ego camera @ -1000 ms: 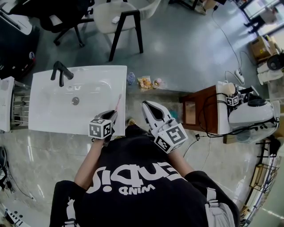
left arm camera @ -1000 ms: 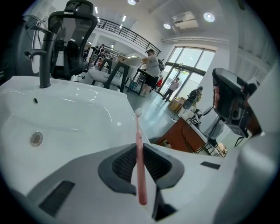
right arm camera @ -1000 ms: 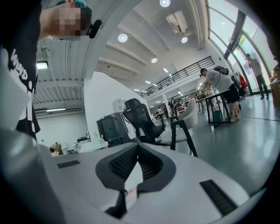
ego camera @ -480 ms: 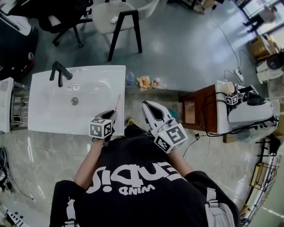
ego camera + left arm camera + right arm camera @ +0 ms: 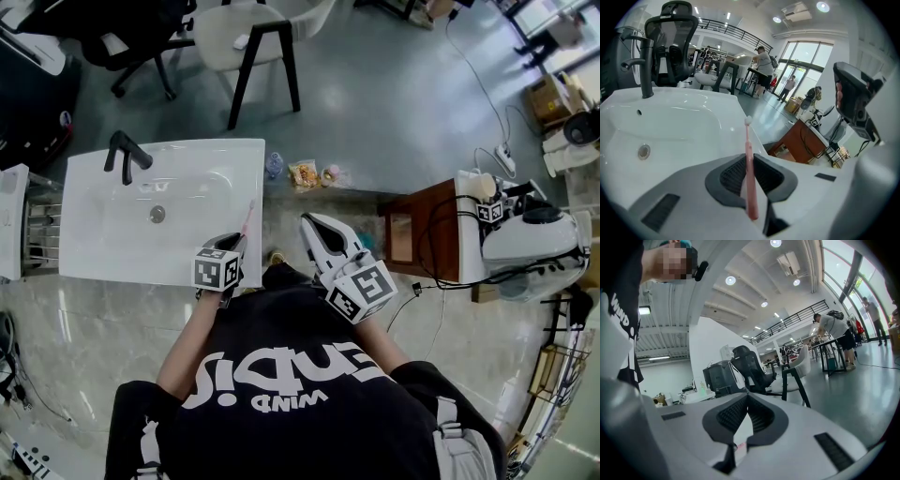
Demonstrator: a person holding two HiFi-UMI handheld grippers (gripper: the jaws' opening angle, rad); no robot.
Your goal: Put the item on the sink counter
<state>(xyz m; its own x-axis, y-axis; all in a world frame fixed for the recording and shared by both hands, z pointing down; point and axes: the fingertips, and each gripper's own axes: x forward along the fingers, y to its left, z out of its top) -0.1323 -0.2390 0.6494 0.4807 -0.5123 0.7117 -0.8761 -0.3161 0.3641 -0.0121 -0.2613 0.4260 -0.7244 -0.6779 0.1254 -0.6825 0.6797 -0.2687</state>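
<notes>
A pink toothbrush (image 5: 247, 217) with a white head sticks out from my left gripper (image 5: 240, 242), which is shut on its handle. It hangs over the right rim of the white sink (image 5: 103, 253), head pointing away from me. In the left gripper view the toothbrush (image 5: 748, 159) runs up between the dark pads (image 5: 733, 174), above the counter edge beside the basin (image 5: 670, 122). The black faucet (image 5: 127, 152) stands at the sink's far left. My right gripper (image 5: 307, 223) hovers to the right of the sink over the floor, with its jaws together and nothing in them (image 5: 747, 398).
A bottle (image 5: 276, 165) and snack packets (image 5: 307, 174) lie on the floor past the sink's right corner. A wooden side table (image 5: 427, 230) with cables stands at the right, a chair (image 5: 253, 37) at the back, and a metal rack (image 5: 37, 225) left of the sink.
The left gripper has tilted slightly with the toothbrush still in it. The right gripper has not moved.
</notes>
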